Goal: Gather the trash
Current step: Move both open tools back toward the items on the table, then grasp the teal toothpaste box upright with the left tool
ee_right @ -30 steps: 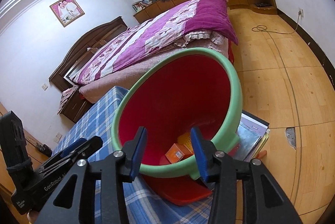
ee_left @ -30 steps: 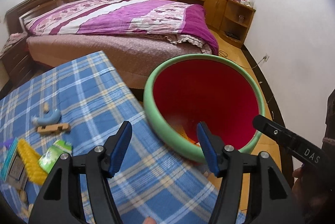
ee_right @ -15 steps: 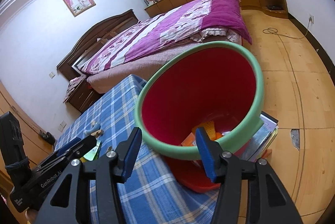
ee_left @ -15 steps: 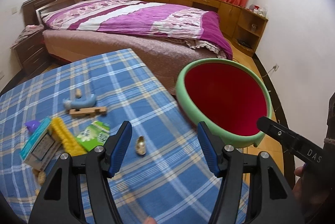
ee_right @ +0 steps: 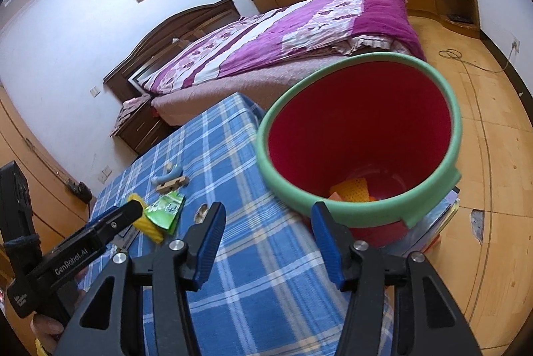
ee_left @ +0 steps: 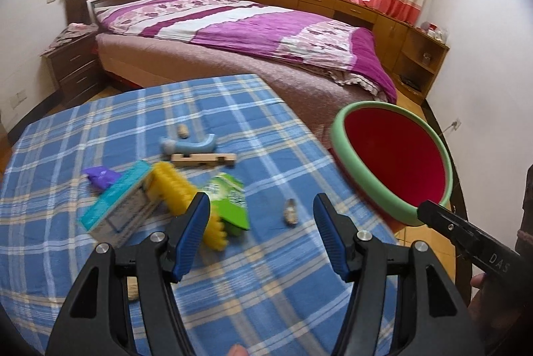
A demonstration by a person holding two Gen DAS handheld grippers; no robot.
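A red bin with a green rim (ee_left: 393,156) stands off the table's right edge, and orange scraps (ee_right: 353,189) lie in its bottom. On the blue plaid cloth (ee_left: 233,109) lie a green packet (ee_left: 230,199), a yellow ridged piece (ee_left: 176,186), a teal box (ee_left: 116,206), a purple wrapper (ee_left: 100,176) and a nut shell (ee_left: 290,212). My left gripper (ee_left: 260,209) hovers open above the packet and the shell. My right gripper (ee_right: 268,216) is open and empty over the cloth beside the bin (ee_right: 359,136).
A blue toy (ee_left: 186,144), a wooden piece (ee_left: 203,159) and a small nut (ee_left: 182,131) lie further back on the cloth. Behind the table stands a bed (ee_left: 250,33). Books (ee_right: 433,222) are stacked on the wooden floor under the bin.
Both views have swung left, away from the bin's mouth toward the table. The litter on the cloth has come into the left view. The right jaws have widened a little.
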